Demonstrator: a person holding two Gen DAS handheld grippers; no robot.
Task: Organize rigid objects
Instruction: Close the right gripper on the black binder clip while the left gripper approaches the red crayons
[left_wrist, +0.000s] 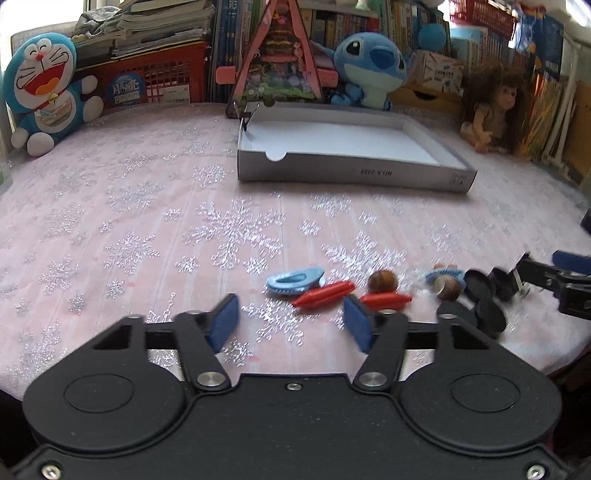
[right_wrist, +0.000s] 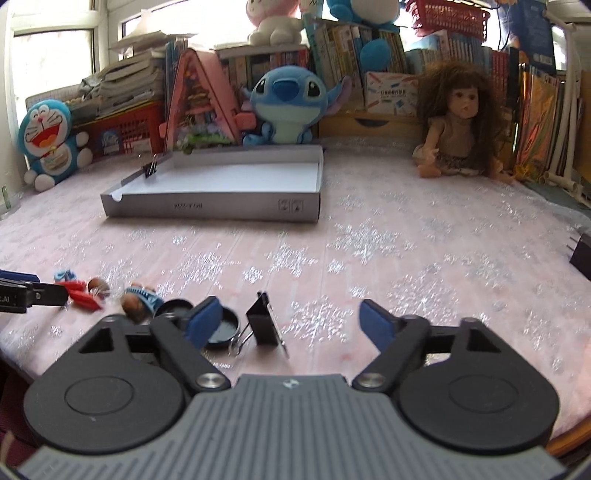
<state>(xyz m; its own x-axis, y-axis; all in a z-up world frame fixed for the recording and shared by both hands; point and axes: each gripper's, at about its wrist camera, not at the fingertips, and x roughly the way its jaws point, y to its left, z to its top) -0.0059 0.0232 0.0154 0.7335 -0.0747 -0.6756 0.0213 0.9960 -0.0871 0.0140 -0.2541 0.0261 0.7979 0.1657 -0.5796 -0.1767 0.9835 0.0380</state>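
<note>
The left gripper (left_wrist: 291, 319) hovers low over the pink tablecloth with silver snowflakes (left_wrist: 147, 229); its blue-padded fingers (left_wrist: 223, 321) stand apart and released, with only cloth between them. Just beyond its tips lie two red spindle-shaped plastic pieces (left_wrist: 323, 293), a light blue ridged oval plastic piece (left_wrist: 295, 280), two brown round nut-like balls (left_wrist: 383, 281) and a cluster of black round flat discs (left_wrist: 480, 291). The right gripper (right_wrist: 291, 325) is likewise released, with its fingers spread wide; a black metal binder clip (right_wrist: 264, 325) stands on the cloth in the gap, closer to the left finger and touching neither pad. A black disc lies just behind that finger. Farther back rests a shallow grey cardboard box lid with a white interior (right_wrist: 210, 208), a second small black clip (right_wrist: 150, 170) fastened to its left wall. Behind it sit a blue Doraemon plush (left_wrist: 44, 92), a blue Stitch plush (right_wrist: 286, 107) and a curly-haired doll (right_wrist: 456, 122) before shelves of books.
</note>
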